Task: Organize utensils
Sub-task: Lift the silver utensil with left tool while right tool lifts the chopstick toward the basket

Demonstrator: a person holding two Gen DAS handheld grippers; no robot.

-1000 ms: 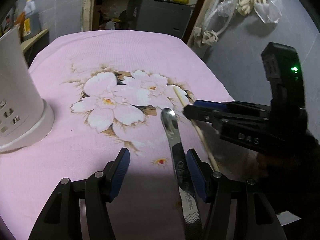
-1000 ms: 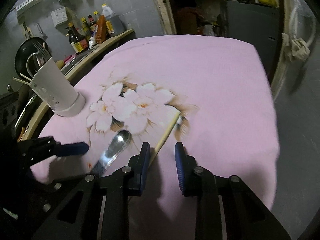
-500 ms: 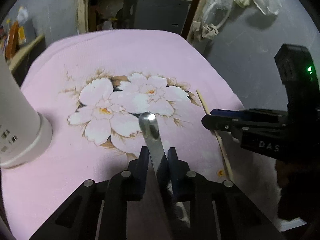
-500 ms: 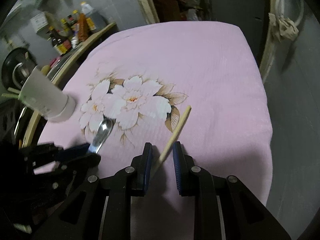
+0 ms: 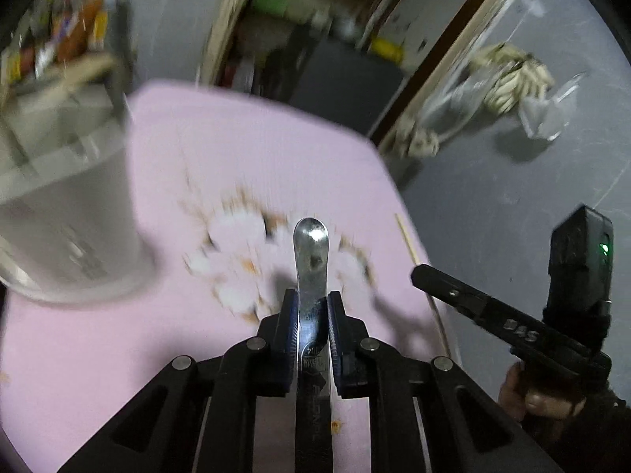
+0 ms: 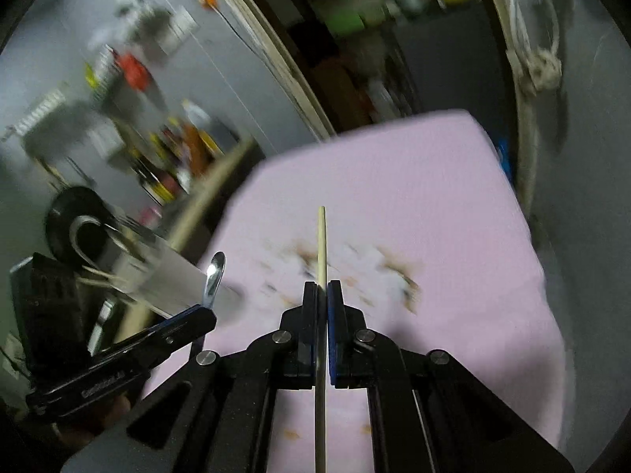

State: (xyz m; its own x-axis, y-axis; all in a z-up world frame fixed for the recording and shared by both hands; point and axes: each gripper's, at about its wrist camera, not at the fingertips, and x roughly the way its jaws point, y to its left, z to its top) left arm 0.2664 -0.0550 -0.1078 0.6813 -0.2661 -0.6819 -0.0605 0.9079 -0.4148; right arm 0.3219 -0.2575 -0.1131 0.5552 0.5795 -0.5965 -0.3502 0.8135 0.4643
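- Gripping the spoon (image 5: 311, 260) by its handle, the left tongs (image 5: 311, 317) sit closed above the pink surface (image 5: 256, 165); a loose hold could let it pivot or drop short of the holder (image 5: 71, 213).
- The right tongs (image 6: 322, 295) pinch a chopstick (image 6: 321, 244), which could slide.
- Motion blur smears the holder, and its contents are hard to read.

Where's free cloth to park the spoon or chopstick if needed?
Bare pink cloth runs from the flower print to the far edge, and right of the chopstick. Crowded: the left side by the white holder, where the left gripper carries the spoon.
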